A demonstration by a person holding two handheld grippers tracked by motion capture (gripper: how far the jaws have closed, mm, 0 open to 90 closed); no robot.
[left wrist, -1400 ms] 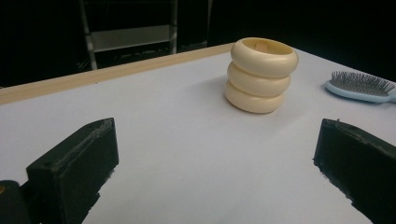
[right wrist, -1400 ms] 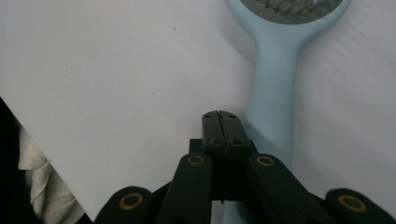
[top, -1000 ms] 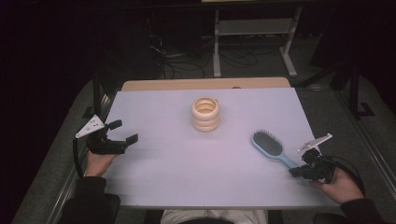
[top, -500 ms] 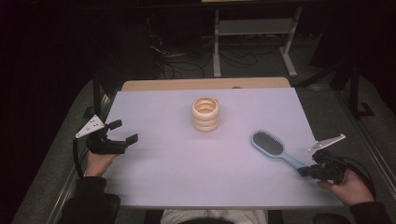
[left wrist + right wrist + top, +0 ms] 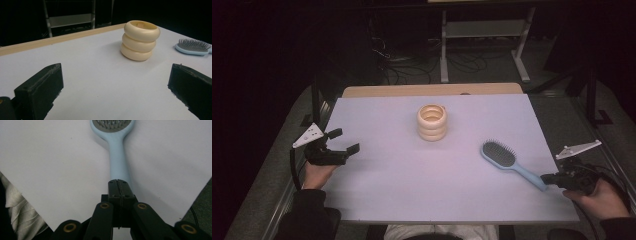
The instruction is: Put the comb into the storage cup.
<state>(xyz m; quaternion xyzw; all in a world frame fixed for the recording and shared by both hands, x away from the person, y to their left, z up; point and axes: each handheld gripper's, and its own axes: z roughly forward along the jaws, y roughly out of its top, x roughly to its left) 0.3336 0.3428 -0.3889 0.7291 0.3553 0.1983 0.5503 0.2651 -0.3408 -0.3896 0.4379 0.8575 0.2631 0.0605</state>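
White table [image 5: 402, 190]: light-blue hairbrush [image 5: 507, 162] (dark bristles up), lying flat.

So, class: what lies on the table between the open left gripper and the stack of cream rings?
Nothing. In the left gripper view, only bare white table lies between the left gripper and the ring stack.

hairbrush [image 5: 113, 135] head cropped, handle end behind jaws
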